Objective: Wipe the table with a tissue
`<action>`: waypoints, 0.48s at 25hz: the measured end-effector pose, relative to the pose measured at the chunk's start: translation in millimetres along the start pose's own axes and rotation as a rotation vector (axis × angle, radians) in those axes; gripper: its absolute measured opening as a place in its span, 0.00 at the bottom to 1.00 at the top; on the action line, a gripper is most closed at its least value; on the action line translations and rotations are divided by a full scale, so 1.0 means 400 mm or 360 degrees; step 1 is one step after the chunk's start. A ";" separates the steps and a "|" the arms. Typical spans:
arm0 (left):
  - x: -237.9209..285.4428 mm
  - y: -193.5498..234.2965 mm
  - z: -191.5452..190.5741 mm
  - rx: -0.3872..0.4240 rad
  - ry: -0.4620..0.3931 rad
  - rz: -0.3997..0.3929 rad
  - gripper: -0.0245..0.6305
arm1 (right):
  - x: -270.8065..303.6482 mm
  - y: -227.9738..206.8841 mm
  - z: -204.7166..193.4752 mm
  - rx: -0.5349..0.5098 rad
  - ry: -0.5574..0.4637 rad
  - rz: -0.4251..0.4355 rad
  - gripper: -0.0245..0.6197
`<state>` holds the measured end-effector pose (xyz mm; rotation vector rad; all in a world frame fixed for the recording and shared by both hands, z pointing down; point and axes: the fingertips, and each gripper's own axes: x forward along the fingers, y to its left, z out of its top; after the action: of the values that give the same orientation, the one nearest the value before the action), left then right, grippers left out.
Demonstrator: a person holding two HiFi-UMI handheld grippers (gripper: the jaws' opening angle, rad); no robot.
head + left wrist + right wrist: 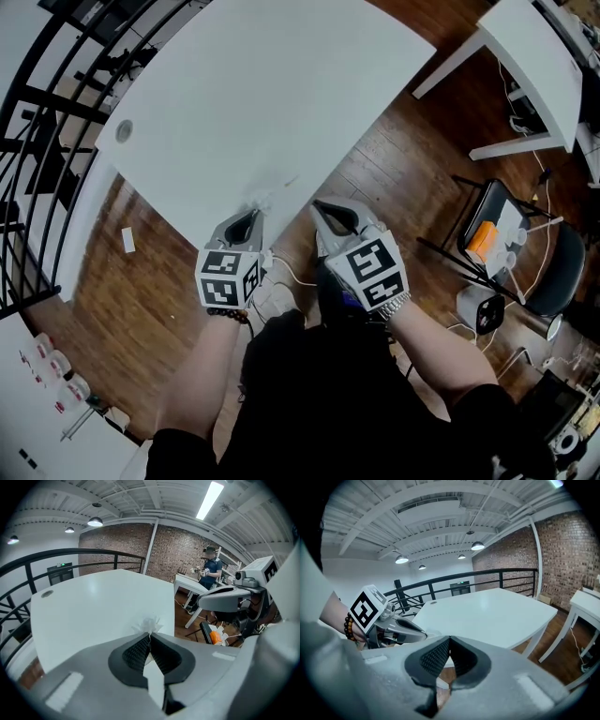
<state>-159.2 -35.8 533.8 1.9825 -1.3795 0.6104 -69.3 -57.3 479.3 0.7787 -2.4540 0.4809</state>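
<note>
Tissue (149, 624) pinched in L gripper (149, 635) jaws — at table (93, 606) edge | R gripper (449, 640) jaws together

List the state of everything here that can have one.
Left hand-held gripper: shut on the tissue.
Right hand-held gripper: shut, nothing between its jaws.
Tissue: crumpled, pinched at the near edge of the table; contact with the top unclear.

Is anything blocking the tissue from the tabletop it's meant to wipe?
Nothing visible. The left gripper is shut on the tissue at the near edge of the table; the top ahead is bare but for a small round cap at one corner.
</note>
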 end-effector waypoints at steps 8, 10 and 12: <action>0.027 0.008 -0.014 -0.0046 0.0037 0.0037 0.07 | 0.015 -0.017 -0.013 0.0005 0.0022 0.0038 0.02; 0.034 0.013 -0.019 -0.0059 0.0053 0.0051 0.07 | 0.019 -0.023 -0.014 0.0002 0.0028 0.0046 0.02; 0.040 0.019 -0.024 -0.0067 0.0072 0.0062 0.07 | 0.024 -0.028 -0.016 0.0000 0.0035 0.0052 0.02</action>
<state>-160.8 -41.2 553.1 1.9016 -1.3951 0.6347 -66.9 -67.1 491.7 0.7305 -2.4496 0.4991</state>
